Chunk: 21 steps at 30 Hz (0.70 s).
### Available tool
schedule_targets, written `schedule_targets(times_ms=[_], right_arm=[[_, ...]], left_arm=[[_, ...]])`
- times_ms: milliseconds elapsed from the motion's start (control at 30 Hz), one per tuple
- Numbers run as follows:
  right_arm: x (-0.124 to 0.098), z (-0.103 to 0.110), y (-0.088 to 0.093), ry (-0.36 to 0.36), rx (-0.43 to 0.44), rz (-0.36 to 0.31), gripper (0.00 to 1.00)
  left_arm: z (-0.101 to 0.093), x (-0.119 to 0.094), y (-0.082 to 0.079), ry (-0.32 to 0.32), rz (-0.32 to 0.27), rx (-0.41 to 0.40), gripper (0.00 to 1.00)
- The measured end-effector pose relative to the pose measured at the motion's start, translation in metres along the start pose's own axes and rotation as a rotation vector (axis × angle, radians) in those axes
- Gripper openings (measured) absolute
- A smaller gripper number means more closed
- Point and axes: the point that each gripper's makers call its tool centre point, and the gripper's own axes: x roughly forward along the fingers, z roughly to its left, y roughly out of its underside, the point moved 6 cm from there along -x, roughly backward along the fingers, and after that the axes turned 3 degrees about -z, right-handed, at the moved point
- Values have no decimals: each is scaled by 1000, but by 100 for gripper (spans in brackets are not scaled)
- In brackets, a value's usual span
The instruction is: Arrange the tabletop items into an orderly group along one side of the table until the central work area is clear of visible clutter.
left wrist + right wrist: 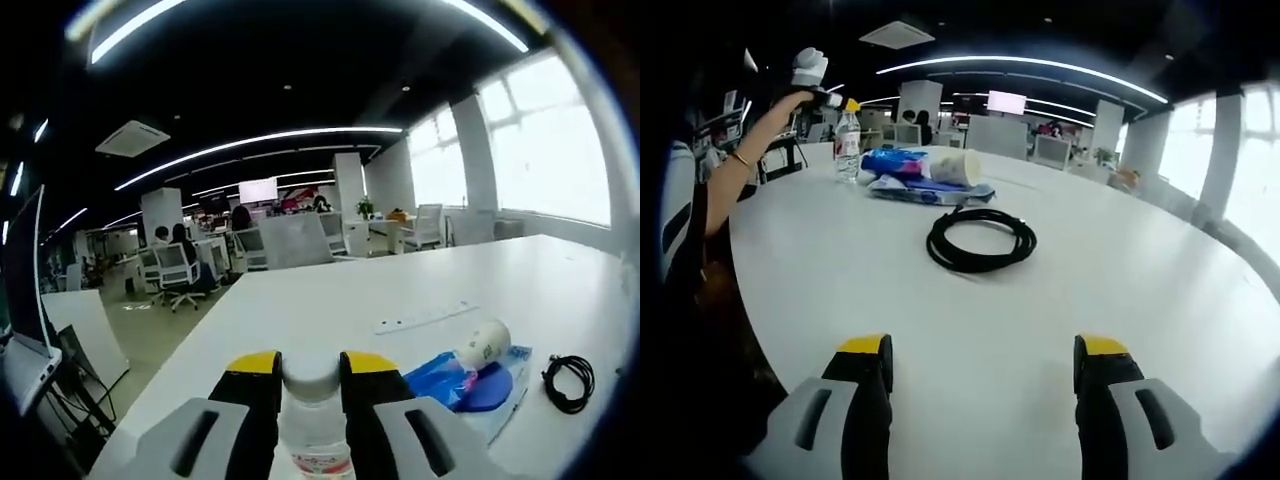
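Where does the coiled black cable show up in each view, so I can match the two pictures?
Left gripper view: the coiled black cable lies at the far right on the white table.
Right gripper view: it lies at the centre, ahead of the open right tool.
Shared landmark: the clear plastic water bottle, held by the left tool.

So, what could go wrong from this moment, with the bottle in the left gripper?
1. The left gripper grips the water bottle just below its cap, so the bottle could swing or slip.
2. Set down near the table edge, the upright bottle may tip over.
3. The paper cup lies on its side on the blue packet; it may roll if bumped.
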Motion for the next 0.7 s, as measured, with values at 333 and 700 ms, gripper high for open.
schedule_targets(times_ms=[333,700], right_arm=[[2,-5,4,-12,49,-12,74],[2,-6,7,-5,65,-18,78]], left_arm=[[0,3,-2,11,-18,8,22],[2,-1,-8,26,-68,-1,34]])
